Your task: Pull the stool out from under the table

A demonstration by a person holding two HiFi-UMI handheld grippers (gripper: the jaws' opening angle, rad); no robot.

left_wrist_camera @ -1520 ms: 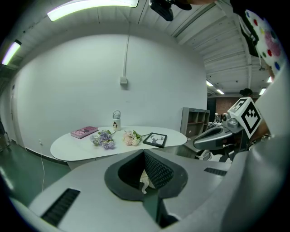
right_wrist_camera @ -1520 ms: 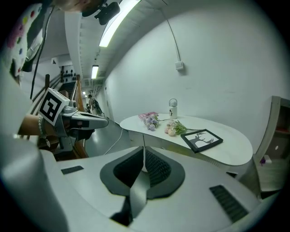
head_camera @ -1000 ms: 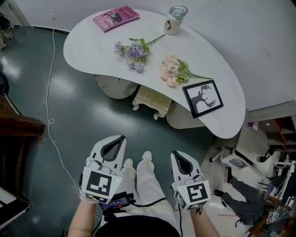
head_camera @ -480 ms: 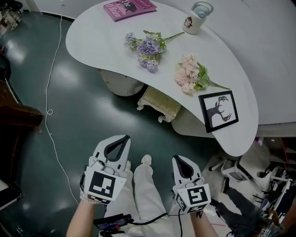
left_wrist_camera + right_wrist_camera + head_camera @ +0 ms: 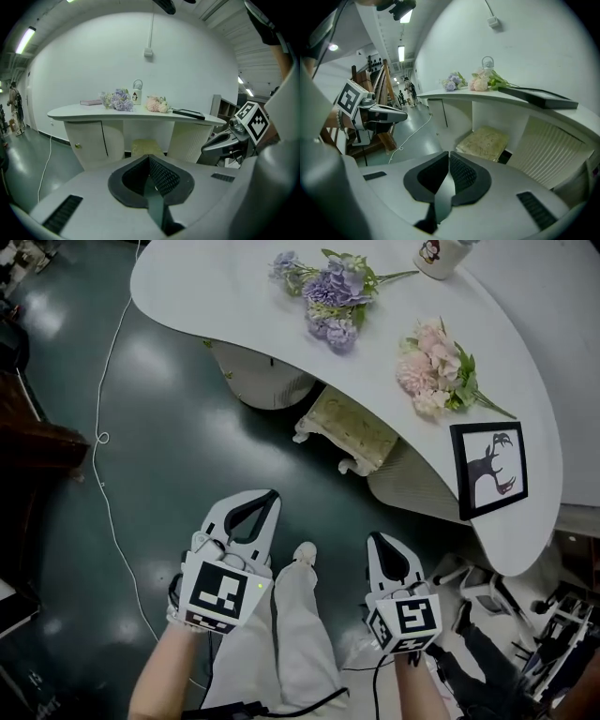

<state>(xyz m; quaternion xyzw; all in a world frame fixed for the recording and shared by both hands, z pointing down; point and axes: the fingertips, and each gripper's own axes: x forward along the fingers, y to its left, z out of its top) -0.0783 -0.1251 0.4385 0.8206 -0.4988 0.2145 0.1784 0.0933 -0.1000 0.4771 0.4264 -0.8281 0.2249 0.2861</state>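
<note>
Left gripper [image 5: 266,497] and right gripper [image 5: 380,541] are being held with jaws together, empty, well apart from the stool [image 5: 354,427] under the table [image 5: 206,296]. They probably should be opened first, then the near rim gripped evenly.

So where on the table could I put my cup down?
The table is bare at the end left of the purple flowers. A smaller bare patch lies past the picture frame, at the other end. Between the purple flowers, pink flowers and frame it is crowded.

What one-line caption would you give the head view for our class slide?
Left gripper and right gripper, both shut and empty, hover short of the cream stool tucked under the white table.
</note>
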